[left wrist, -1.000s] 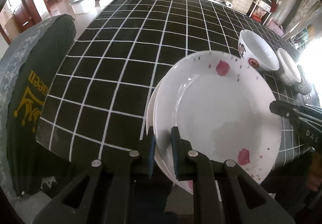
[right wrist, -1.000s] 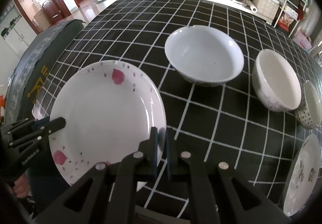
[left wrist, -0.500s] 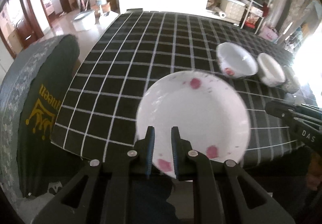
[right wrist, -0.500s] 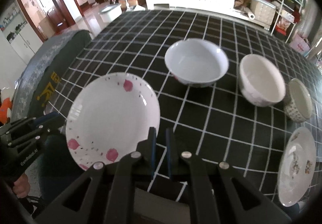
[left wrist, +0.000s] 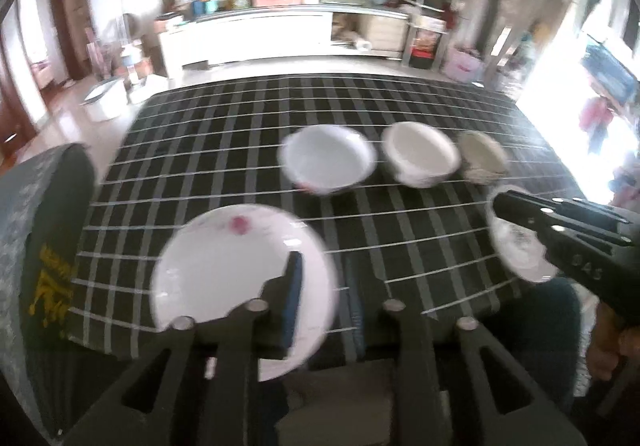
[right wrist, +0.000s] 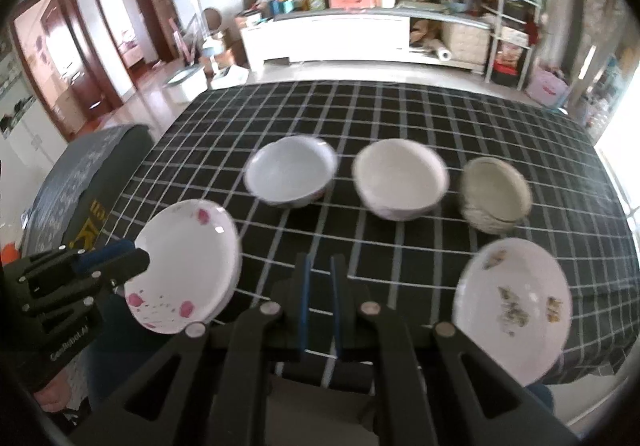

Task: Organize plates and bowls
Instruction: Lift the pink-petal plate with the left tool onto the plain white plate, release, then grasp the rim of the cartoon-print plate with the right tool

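Note:
A stack of white plates with pink flowers [left wrist: 224, 266] [right wrist: 186, 264] lies at the table's near left edge. My left gripper [left wrist: 324, 286] is open above the front edge, its left finger over the plate's right rim, holding nothing; it also shows in the right wrist view [right wrist: 108, 264]. My right gripper [right wrist: 320, 286] hangs empty above the front edge with its jaws a narrow gap apart; it shows in the left wrist view [left wrist: 520, 209]. Three bowls stand in a row: a wide white one [right wrist: 290, 175] [left wrist: 328, 159], a white one [right wrist: 400, 177] [left wrist: 420, 153] and a small speckled one [right wrist: 494, 193] [left wrist: 482, 161].
A white plate with brown motifs [right wrist: 514, 304] [left wrist: 516, 246] overhangs the near right edge of the black checked tablecloth [right wrist: 360, 117]. A dark covered chair [right wrist: 80, 181] stands left of the table. A white cabinet [right wrist: 340, 33] stands beyond the far edge.
Both grippers have pulled back and up from the table. My left gripper has opened and let go of the pink-flowered plate, which now lies on the stack.

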Demonstrator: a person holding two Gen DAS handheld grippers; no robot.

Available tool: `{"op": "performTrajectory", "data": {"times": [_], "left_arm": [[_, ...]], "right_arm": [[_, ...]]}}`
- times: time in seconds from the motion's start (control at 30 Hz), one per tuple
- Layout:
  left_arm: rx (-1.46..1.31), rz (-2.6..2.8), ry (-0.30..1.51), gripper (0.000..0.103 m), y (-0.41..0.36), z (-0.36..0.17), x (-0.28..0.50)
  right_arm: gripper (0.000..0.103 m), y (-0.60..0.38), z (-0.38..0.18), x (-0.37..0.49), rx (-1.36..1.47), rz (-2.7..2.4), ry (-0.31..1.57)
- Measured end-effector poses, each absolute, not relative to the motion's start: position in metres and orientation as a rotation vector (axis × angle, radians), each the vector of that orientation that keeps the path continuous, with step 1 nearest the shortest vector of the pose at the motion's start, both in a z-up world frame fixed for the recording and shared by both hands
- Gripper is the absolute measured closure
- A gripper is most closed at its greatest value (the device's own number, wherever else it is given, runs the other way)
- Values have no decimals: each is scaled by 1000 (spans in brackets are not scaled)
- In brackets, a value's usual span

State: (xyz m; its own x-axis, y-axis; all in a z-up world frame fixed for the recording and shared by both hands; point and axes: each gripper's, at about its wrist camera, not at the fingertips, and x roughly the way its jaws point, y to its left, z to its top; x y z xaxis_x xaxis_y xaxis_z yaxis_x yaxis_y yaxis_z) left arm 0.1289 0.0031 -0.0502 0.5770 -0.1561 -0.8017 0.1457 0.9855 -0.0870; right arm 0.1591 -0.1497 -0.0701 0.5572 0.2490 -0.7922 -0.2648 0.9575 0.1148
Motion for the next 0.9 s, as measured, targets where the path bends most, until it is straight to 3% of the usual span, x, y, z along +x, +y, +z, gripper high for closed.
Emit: {"op": "performTrajectory", "data": {"times": [0.63, 0.73, 0.8, 0.9], "left_arm": [[83, -346, 994, 80, -141, -57, 166], [105, -363, 1005, 80, -161, -62, 172], [115, -377, 1017, 80, -173, -65, 177], [131, -396, 1041, 80, -190, -72, 183]], "right_arm": [[88, -305, -75, 161, 112, 86, 924], [81, -327, -81, 163, 132, 60, 935], [68, -339, -85, 164, 142, 46, 944], [61, -356, -92, 167, 152, 26, 956]]}}
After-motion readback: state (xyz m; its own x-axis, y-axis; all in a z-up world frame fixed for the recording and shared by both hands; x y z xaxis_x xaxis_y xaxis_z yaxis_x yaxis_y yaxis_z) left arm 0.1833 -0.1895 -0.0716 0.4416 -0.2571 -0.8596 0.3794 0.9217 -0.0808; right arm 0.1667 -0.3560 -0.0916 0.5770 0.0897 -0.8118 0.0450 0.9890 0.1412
